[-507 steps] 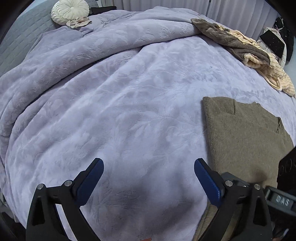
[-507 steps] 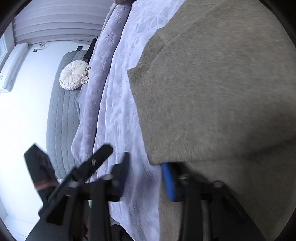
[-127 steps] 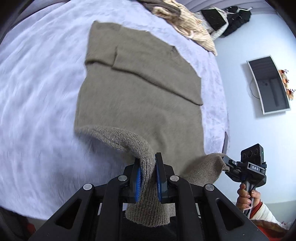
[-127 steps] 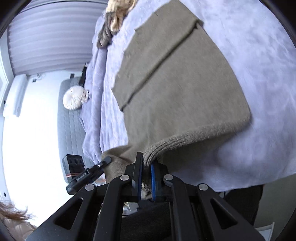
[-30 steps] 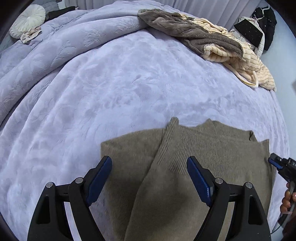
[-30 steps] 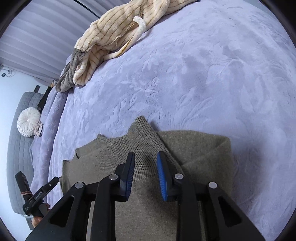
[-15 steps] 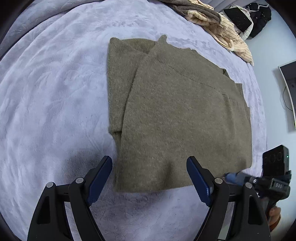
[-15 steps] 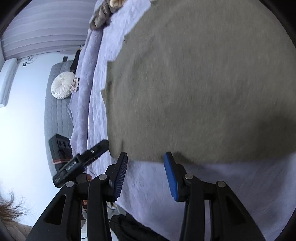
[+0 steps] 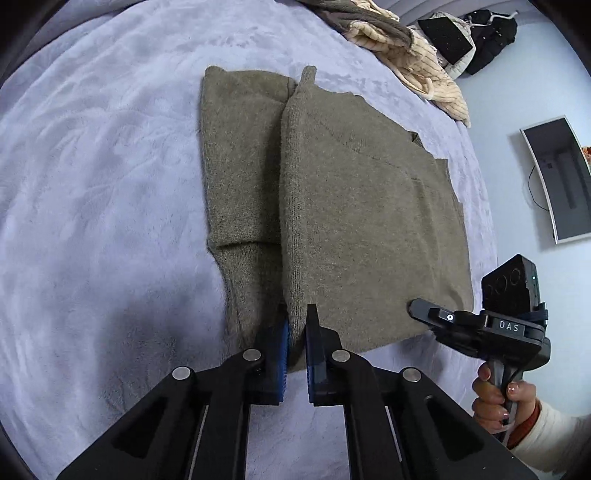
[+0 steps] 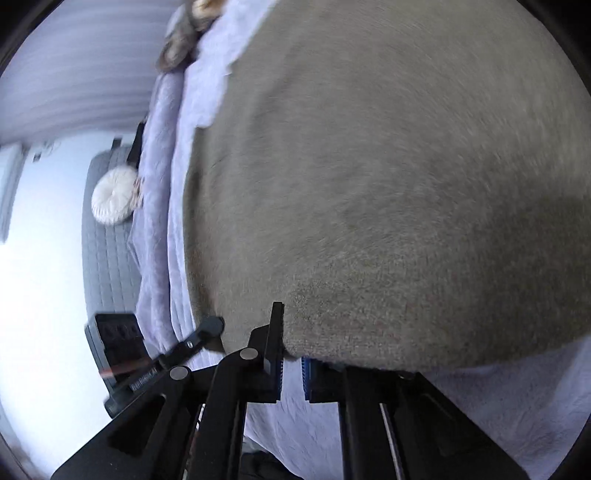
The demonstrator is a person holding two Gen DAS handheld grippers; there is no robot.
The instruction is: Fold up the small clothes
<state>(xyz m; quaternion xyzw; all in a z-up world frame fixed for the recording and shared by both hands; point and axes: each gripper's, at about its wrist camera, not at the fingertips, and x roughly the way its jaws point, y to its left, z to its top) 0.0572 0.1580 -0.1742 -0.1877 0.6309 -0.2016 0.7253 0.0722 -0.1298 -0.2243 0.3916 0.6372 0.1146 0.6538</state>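
Note:
An olive-brown knitted sweater lies folded on the lavender blanket, one narrower layer showing along its left side. My left gripper is shut on the near edge of the upper fold. In its view the right gripper touches the sweater's near right corner, held by a hand. In the right wrist view the sweater fills the frame, blurred. There my right gripper is closing its jaws on the sweater's near hem, with fabric between the pads. The left gripper shows at the left.
A heap of beige striped and grey clothes lies at the far side of the bed, with black items beyond. A dark screen hangs on the wall. A round cream cushion rests on grey quilting.
Both grippers drew back from the sweater's far edge to its near edge. Half a second ago both stood open there; now each has closed on the near edge.

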